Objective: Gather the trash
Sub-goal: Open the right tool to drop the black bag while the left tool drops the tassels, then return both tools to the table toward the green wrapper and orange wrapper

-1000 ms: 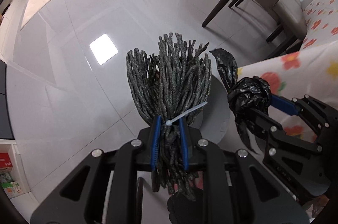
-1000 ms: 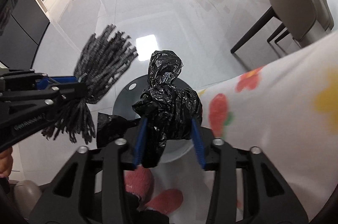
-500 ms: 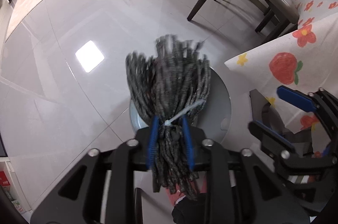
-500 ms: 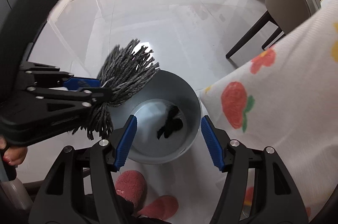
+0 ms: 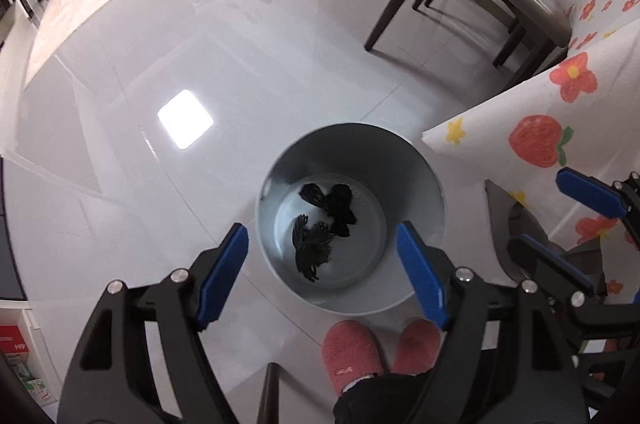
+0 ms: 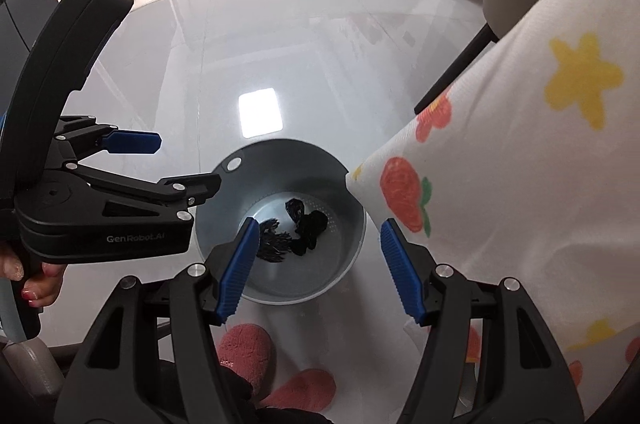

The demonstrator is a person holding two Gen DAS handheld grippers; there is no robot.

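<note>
Change: dark grey bundle of twisted cords (image 5: 310, 250) gone from the left jaws since a second ago, now lying on the bin floor; crumpled black plastic bag (image 5: 334, 202) likewise gone from the right jaws, now lying just beside it.
Bin: round grey plastic waste bin (image 5: 420, 184) standing on the glossy pale tiled floor (image 5: 200, 36), close by the hanging corner of the white flower-printed tablecloth (image 5: 532, 128).
Left gripper (image 5: 322, 270): above the bin, pointing steeply down, blue-padded jaws opening, spread wide, nothing between them.
Right gripper (image 6: 316, 262): also over the bin, blue pads well apart, holding nothing.
Cords: toward the near side of the bin floor.
Bag: toward the far side of the bin floor, touching or nearly touching the cords.
Person: pink fluffy slippers (image 5: 352, 354) just at the near rim of the bin; hand (image 6: 24, 280) on the left gripper's handle.
</note>
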